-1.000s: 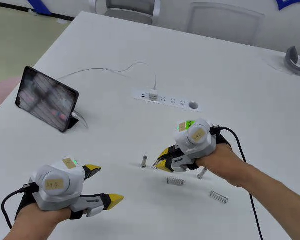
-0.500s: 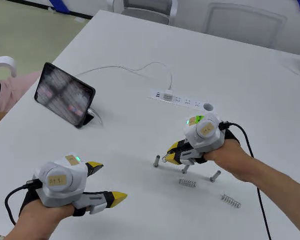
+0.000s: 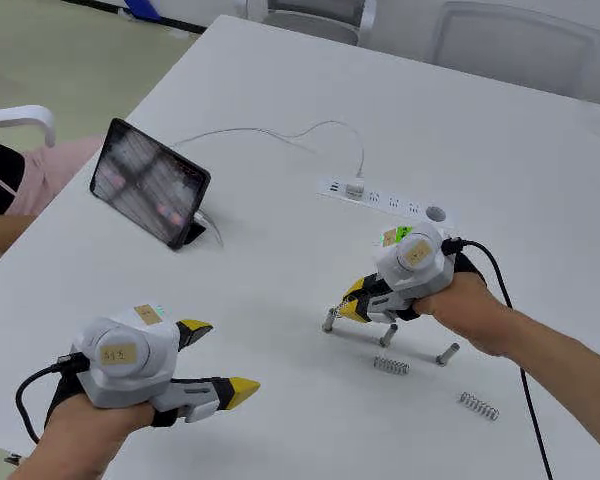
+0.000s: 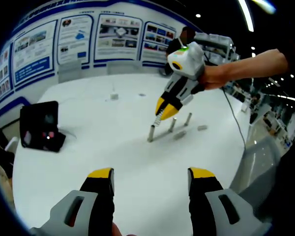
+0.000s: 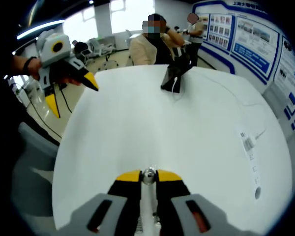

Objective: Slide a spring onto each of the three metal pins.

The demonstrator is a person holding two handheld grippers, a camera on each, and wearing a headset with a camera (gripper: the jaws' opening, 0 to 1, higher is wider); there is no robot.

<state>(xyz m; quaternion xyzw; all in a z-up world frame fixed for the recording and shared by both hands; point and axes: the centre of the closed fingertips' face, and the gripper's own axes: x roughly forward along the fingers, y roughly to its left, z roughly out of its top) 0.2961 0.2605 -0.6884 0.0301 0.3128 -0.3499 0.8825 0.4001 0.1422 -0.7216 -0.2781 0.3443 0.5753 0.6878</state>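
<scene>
Metal spring (image 4: 158, 120) in the clenched right tool (image 3: 348, 309) just over the leftmost pin (image 3: 328, 322); left tool (image 3: 220, 358) agape, well apart.

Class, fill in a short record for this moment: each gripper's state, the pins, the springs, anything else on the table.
left gripper: open, empty
right gripper: shut on held spring, over leftmost pin
middle pin: upright, bare
right pin: upright, bare
spring beside pins: loose, lying flat
outer spring: loose, lying flat
others: tablet, power strip
</scene>
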